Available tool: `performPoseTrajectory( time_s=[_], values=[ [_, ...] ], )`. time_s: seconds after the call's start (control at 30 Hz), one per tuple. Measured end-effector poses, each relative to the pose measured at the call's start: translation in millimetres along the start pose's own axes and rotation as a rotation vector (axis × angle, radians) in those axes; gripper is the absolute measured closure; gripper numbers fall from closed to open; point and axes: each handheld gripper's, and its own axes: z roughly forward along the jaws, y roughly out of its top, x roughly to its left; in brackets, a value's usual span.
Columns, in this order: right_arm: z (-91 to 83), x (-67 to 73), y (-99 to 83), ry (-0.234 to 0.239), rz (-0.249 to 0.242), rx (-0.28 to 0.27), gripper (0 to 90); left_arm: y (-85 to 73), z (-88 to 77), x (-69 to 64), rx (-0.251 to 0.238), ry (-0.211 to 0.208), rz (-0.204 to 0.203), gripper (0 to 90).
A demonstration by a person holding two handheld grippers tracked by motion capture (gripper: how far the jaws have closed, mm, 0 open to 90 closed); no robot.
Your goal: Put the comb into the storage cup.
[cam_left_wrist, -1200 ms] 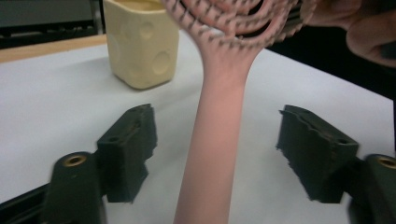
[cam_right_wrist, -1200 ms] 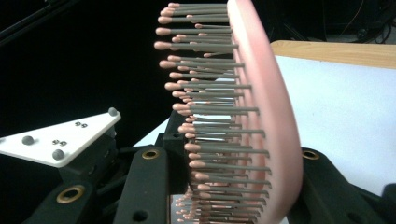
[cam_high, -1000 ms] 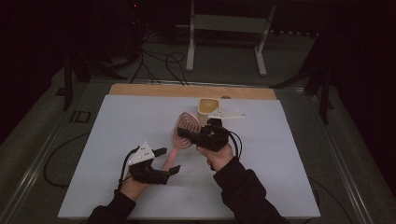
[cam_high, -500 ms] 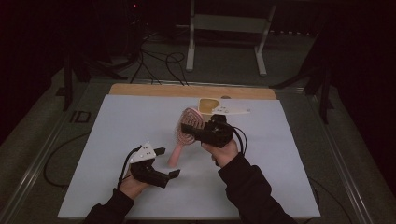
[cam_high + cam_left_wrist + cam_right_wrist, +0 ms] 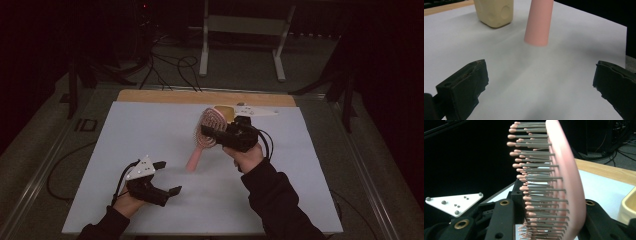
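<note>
Hairbrush [image 5: 207, 131] between right gripper [image 5: 210, 134] jaws, beside cream container [image 5: 225, 113].

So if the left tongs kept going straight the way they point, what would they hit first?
Probably the pink hairbrush handle, hanging just ahead of the open left tongs; the cream block sits farther back, off to one side.

High view looks down; gripper views sit close — all seemingly share the hairbrush [image 5: 206, 134].
</note>
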Motion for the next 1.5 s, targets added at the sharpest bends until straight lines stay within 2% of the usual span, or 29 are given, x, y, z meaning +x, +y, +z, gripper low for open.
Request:
performPoseTrajectory(
  time_s=[0.23, 0.37, 0.6, 0.9, 1.07, 1.5],
  values=[
    [-6.4, -1.9, 7.5, -0.007, -0.014, -0.005, 64.2, -10.7, -11.1, 3.6, -0.016, 0.007, -0.009, 0.2],
    [-10.4, -3.4, 11.5, -0.014, -0.020, -0.013, 64.1, -16.8, -16.7, 5.9, -0.043, 0.005, -0.011, 0.2],
    [-18.1, -5.5, 22.1, -0.028, -0.033, -0.034, 64.1, -24.4, -24.9, 8.7, -0.065, 0.048, -0.010, 0.2],
    [-31.0, -11.5, 37.9, -0.056, -0.048, -0.066, 64.1, -28.2, -29.8, 8.8, -0.050, 0.067, 0.008, 0.3],
    [-37.6, -15.3, 47.1, -0.073, -0.052, -0.087, 64.1, -29.6, -31.4, 9.8, -0.048, 0.083, 0.001, 0.3],
    [-45.0, -27.0, 66.3, -0.122, -0.066, -0.120, 64.2, -32.8, -34.6, 10.4, -0.070, 0.104, 0.000, 0.3]
  ],
)
